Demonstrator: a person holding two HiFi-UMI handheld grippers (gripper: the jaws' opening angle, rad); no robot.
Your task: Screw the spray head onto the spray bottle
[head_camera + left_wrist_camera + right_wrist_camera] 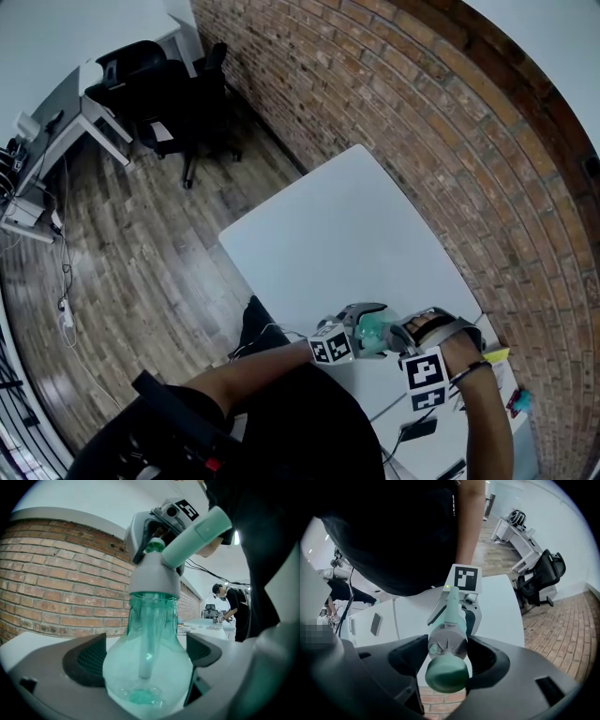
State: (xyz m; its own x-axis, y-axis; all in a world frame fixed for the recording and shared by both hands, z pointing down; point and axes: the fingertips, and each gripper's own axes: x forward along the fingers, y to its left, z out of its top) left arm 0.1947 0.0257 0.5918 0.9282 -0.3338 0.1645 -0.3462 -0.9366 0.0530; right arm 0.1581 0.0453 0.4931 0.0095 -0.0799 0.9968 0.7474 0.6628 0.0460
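Observation:
A clear green spray bottle (147, 667) stands upright between the jaws of my left gripper (143, 654), which is shut on its round belly. The grey spray head (154, 576) with its pale green nozzle (197, 534) sits on the bottle's neck. My right gripper (447, 654) points straight down over the spray head (449, 641), which stands between its wide jaws; the pads lie close beside it without visibly pressing. In the head view both grippers meet over the bottle (375, 330) at the near edge of the white table (347, 234).
A brick wall (450, 141) runs along the table's far side. A black office chair (187, 103) and a desk (66, 122) stand on the wood floor at the left. A phone (375, 624) lies on a neighbouring table. A person (232, 606) works in the distance.

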